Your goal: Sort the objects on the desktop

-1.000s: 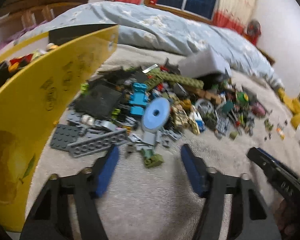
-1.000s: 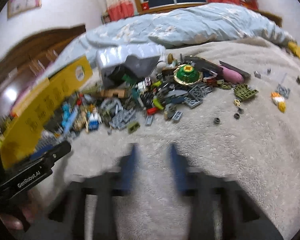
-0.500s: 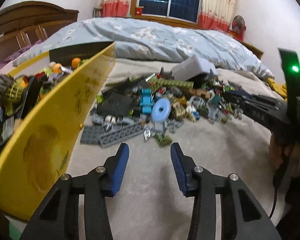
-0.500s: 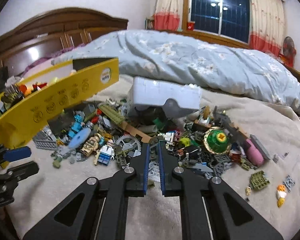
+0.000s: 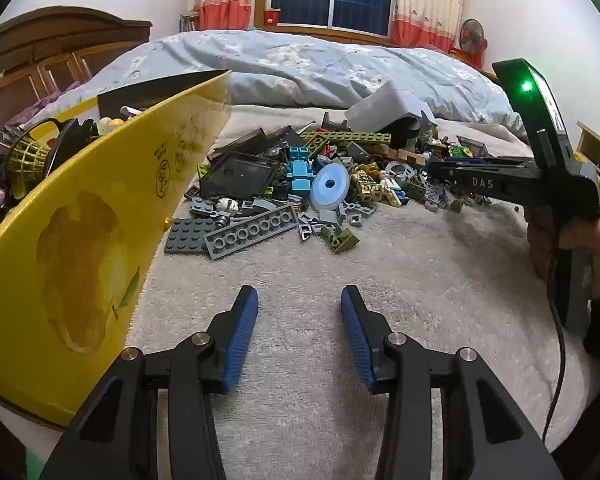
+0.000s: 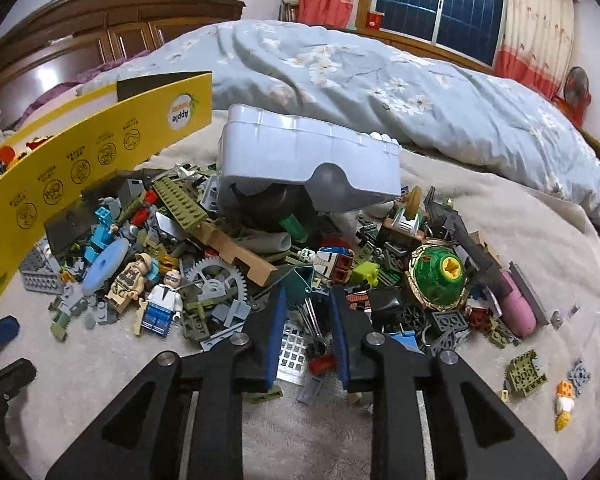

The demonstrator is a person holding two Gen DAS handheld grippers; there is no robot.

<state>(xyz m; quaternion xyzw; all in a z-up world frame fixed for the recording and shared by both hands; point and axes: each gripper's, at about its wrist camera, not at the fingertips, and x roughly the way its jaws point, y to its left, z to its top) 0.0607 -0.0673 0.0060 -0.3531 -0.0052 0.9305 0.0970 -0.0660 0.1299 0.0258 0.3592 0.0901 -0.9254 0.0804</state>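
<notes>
Right wrist: right claw (image 6: 309, 334) at pile (image 6: 260, 248) edge | left claw (image 5: 299, 322) over bare blanket (image 5: 300, 272)

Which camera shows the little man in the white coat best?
The right wrist view. There the toy man in the white coat lies close by at the pile's near edge, face, glasses and blue legs clear. In the left wrist view he is tiny and far off, partly hidden among the bricks.

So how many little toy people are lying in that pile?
2 clearly: a tan minifigure with a hat and, right beside it, a white-shirted minifigure with blue legs, both at the pile's near left edge. Others may be buried.
</notes>
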